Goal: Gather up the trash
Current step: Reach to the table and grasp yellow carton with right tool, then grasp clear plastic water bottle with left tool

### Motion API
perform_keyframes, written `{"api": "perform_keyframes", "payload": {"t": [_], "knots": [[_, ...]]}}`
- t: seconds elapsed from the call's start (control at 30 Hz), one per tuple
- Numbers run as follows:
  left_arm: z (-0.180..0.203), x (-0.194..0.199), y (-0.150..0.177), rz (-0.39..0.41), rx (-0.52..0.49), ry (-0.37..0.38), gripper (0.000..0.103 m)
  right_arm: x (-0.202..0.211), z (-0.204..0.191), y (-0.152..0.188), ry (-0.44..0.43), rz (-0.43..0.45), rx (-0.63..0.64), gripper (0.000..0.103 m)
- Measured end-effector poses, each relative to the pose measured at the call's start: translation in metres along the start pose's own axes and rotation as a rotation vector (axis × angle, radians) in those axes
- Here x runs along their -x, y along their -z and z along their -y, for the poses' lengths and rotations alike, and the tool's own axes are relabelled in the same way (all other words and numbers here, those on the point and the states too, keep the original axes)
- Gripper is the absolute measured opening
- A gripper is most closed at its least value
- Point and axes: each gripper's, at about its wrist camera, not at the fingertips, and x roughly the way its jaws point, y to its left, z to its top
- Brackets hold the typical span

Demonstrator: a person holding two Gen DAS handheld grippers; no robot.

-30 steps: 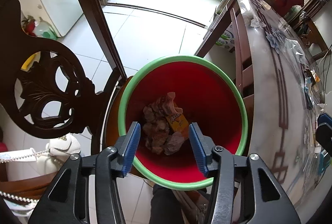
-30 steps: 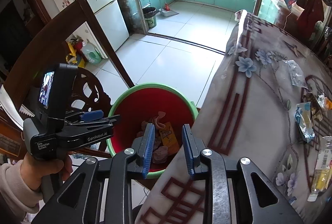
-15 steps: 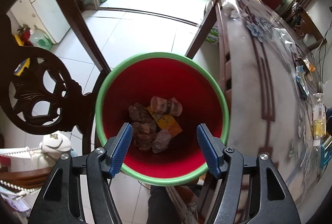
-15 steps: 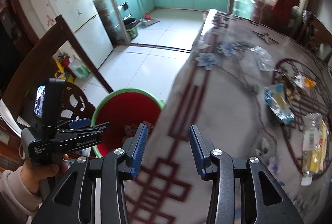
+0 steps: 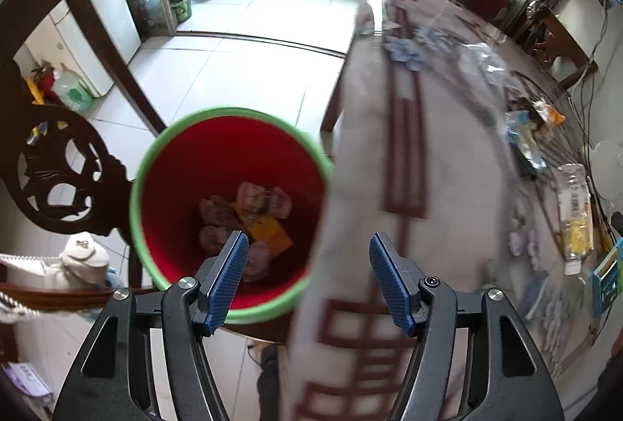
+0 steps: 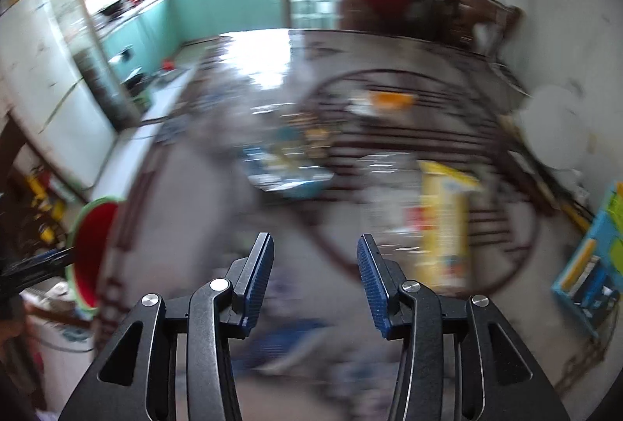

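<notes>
Trash still to collect is lying on the tabletop, right of the red bin, out toward the round pattern. Clearest piece: a clear bottle with yellow liquid, on its side, long axis running roughly away from me, cap end nearest. Past it, farther from the bin, a cluster of crumpled wrappers, blue and orange among them; exact count I cannot tell.

The bin, green-rimmed, is standing just off the tabletop's edge beside a dark carved chair. It is already holding brown crumpled paper and a yellow packet at the bottom.

My left gripper is hanging above the line where the bin meets the tabletop edge, blue fingers spread wide, nothing between them.

My right gripper is pointing out over the tabletop, fingers likewise spread and empty. That view is badly smeared. A long yellow-labelled item, probably the same bottle, is lying just ahead and right of the fingers, long axis pointing away. The bin rim is showing at the far left.

Judgement: right hand is nearer the trash. Bottle's axis is lying along my reach, so closing across its width looks straightforward.
</notes>
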Motion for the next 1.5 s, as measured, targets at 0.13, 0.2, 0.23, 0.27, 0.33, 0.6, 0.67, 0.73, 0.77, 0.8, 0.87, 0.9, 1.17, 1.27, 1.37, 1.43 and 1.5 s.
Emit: {"api": "perform_keyframes", "payload": {"t": [0.13, 0.2, 0.23, 0.27, 0.33, 0.6, 0.67, 0.73, 0.77, 0.8, 0.87, 0.9, 1.17, 1.27, 1.37, 1.43, 1.5], "knots": [[0.041, 0.005, 0.007, 0.010, -0.005, 0.020, 0.064, -0.016, 0.070, -0.006, 0.045, -0.021, -0.064, 0.044], [0.065, 0.006, 0.010, 0.014, -0.020, 0.031, 0.064, -0.030, 0.094, -0.006, 0.036, -0.045, -0.089, 0.044], [0.078, 0.007, 0.011, 0.014, -0.028, 0.039, 0.064, -0.040, 0.106, -0.006, 0.021, -0.069, -0.096, 0.044], [0.093, 0.007, 0.013, 0.013, -0.038, 0.054, 0.064, -0.048, 0.113, -0.006, 0.004, -0.087, -0.098, 0.044], [0.119, 0.010, 0.016, 0.014, -0.061, 0.077, 0.064, -0.060, 0.120, -0.005, -0.037, -0.115, -0.098, 0.044], [0.213, 0.015, 0.015, 0.015, -0.177, 0.158, 0.066, -0.105, 0.126, -0.005, -0.200, -0.198, -0.120, 0.057], [0.232, 0.014, 0.012, 0.011, -0.203, 0.175, 0.066, -0.118, 0.123, -0.002, -0.227, -0.240, -0.117, 0.058], [0.249, 0.014, 0.010, 0.014, -0.226, 0.182, 0.066, -0.124, 0.124, 0.002, -0.204, -0.242, -0.109, 0.058], [0.258, 0.013, 0.008, 0.015, -0.241, 0.184, 0.066, -0.126, 0.126, 0.003, -0.200, -0.244, -0.113, 0.058], [0.264, 0.013, 0.007, 0.015, -0.250, 0.184, 0.066, -0.128, 0.128, 0.005, -0.207, -0.250, -0.123, 0.057], [0.278, 0.008, 0.003, 0.004, -0.270, 0.186, 0.066, -0.127, 0.136, 0.004, -0.226, -0.240, -0.144, 0.055], [0.284, 0.005, 0.002, 0.000, -0.274, 0.185, 0.067, -0.126, 0.139, 0.004, -0.227, -0.234, -0.149, 0.050], [0.334, -0.026, 0.006, -0.093, -0.334, 0.207, 0.067, -0.107, 0.171, 0.002, -0.087, -0.150, -0.125, 0.039], [0.354, -0.038, 0.010, -0.128, -0.372, 0.220, 0.067, -0.104, 0.183, 0.004, -0.066, -0.148, -0.139, 0.035], [0.367, -0.048, 0.011, -0.149, -0.405, 0.221, 0.067, -0.102, 0.191, 0.006, -0.066, -0.151, -0.159, 0.035], [0.374, -0.057, 0.011, -0.161, -0.420, 0.212, 0.067, -0.102, 0.194, 0.008, -0.076, -0.151, -0.167, 0.035], [0.376, -0.064, 0.008, -0.169, -0.416, 0.205, 0.067, -0.102, 0.195, 0.009, -0.078, -0.151, -0.171, 0.037]]}}
